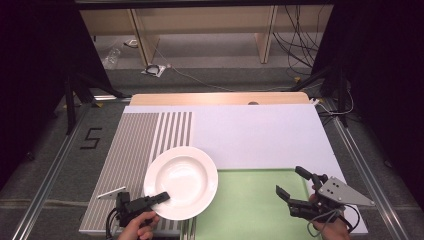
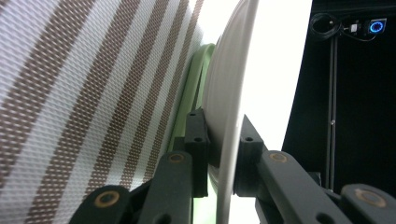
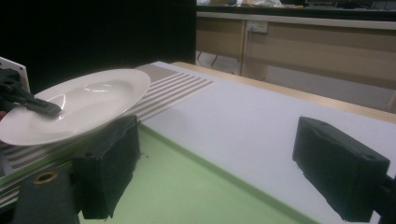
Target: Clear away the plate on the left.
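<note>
Where the left tool reaches in from the near edge of the counter, its two black jaws are clamped on the rim of a white plate, one jaw above the rim and one below. Seen along those jaws in the left gripper view, the plate's edge runs straight up between them, pinched tight. The grip sits at about seven o'clock on the plate in the high view. From the right gripper view the plate looks tilted and lifted off the surface, though how far clear its low side is I cannot quite tell. Beneath it lies a striped mat, brown and white, and the plate's rim at four o'clock overhangs a green mat just beside that.

Over at four o'clock on the counter, the right tool hovers above the green mat with its jaws spread wide and nothing between them. A grey three-cornered plate rides on top of it. A white sheet covers the counter from twelve to two o'clock.
</note>
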`<state>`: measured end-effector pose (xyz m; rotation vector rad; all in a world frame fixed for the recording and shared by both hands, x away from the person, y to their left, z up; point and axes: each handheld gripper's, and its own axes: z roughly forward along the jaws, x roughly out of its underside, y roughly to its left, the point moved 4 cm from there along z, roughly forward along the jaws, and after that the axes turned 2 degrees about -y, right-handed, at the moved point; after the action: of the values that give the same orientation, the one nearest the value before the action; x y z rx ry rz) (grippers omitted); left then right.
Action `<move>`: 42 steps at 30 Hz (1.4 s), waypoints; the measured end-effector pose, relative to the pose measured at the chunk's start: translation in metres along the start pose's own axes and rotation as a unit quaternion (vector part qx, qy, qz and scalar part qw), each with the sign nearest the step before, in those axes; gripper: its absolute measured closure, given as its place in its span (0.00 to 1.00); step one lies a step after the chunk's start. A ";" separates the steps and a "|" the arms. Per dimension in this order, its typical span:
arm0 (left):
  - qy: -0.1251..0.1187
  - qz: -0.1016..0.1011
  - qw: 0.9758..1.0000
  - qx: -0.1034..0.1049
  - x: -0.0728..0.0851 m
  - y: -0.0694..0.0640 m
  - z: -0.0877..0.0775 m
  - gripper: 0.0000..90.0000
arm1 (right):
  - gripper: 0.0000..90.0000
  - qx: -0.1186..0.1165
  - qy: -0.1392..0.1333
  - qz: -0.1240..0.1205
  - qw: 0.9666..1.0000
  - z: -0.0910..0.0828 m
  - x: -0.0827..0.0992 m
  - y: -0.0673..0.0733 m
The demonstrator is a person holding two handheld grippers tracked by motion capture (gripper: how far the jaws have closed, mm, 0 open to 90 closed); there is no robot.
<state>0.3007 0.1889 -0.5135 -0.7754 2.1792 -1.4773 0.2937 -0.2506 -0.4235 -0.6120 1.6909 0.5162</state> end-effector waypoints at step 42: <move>0.081 0.049 0.995 -0.012 0.042 -0.014 0.044 0.88 | 0.17 0.001 -0.001 0.001 1.000 -0.001 0.000 -0.001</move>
<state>0.2978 0.1263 -0.5167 -0.5651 2.3228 -1.5143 0.2941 -0.2519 -0.4232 -0.6081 1.6902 0.5158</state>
